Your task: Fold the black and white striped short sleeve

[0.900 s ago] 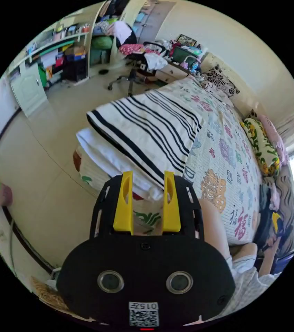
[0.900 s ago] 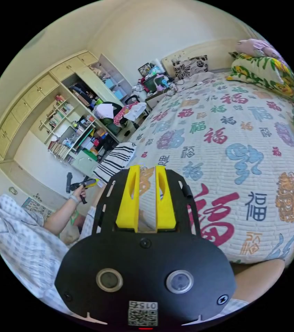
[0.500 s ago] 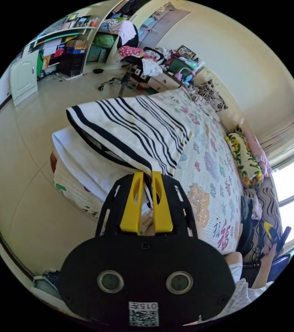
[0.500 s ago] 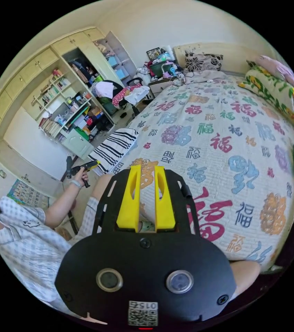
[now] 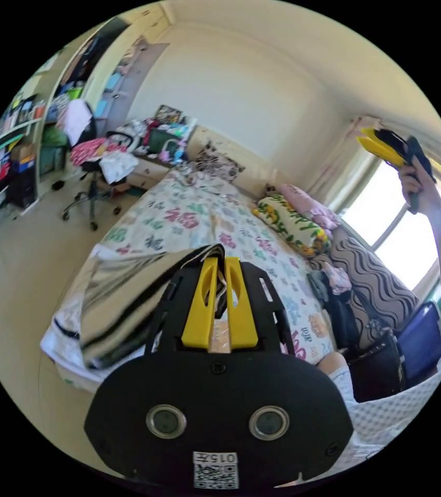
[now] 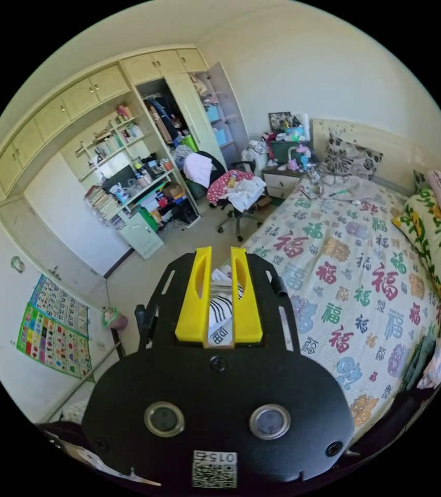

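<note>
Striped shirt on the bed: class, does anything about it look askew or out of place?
Yes. The striped shirt is no neat stack: the left gripper pinches one edge and lifts it, so it hangs slack and blurred over the bed corner. The right gripper is raised by the window, away from the cloth.

1. We count two claws: the left claw (image 5: 219, 269) and the right claw (image 6: 219, 259).
2. We see one striped shirt (image 5: 122, 290).
3. One bed (image 6: 365, 290).
4. One office chair (image 6: 236, 199).
5. One wall poster (image 6: 54, 331).
</note>
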Demonstrator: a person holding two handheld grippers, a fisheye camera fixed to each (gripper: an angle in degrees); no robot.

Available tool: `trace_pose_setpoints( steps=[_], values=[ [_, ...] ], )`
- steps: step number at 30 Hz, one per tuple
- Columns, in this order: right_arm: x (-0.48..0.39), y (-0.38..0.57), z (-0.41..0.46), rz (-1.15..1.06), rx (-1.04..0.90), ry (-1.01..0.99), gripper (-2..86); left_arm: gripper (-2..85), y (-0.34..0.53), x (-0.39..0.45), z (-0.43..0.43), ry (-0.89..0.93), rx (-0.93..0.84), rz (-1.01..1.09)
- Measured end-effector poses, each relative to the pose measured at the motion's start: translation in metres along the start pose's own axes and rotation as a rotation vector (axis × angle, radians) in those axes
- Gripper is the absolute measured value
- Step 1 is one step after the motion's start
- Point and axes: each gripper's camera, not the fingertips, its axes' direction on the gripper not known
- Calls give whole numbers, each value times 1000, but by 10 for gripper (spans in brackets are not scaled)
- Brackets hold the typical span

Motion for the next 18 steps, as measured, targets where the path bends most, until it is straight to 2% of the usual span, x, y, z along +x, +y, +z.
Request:
trace_pose_setpoints(
  steps=[4, 6, 9, 12, 14, 16, 18],
  values=[
    [6, -2, -9, -26, 22, -4, 78, 3, -34, 56, -15, 188, 46, 78],
    [27, 7, -9, -37, 11, 6, 81, 3, -46, 74, -16, 337, 53, 75],
    [71, 34, 1, -42, -29, 6, 83, 2, -43, 68, 2, 516, 78, -52],
    [129, 81, 19, 12, -84, -28, 84, 2, -26, 43, 37, 599, 49, -207],
    [165, 119, 27, 28, -97, -84, 85, 2, -13, 23, 53, 613, 26, -275],
    [202, 163, 38, 66, -104, -92, 88, 2, -1, 1, 65, 557, -6, -316],
    [252, 223, 59, 178, -132, -69, 94, 3, 17, -43, 84, 462, -73, -459]
  ],
)
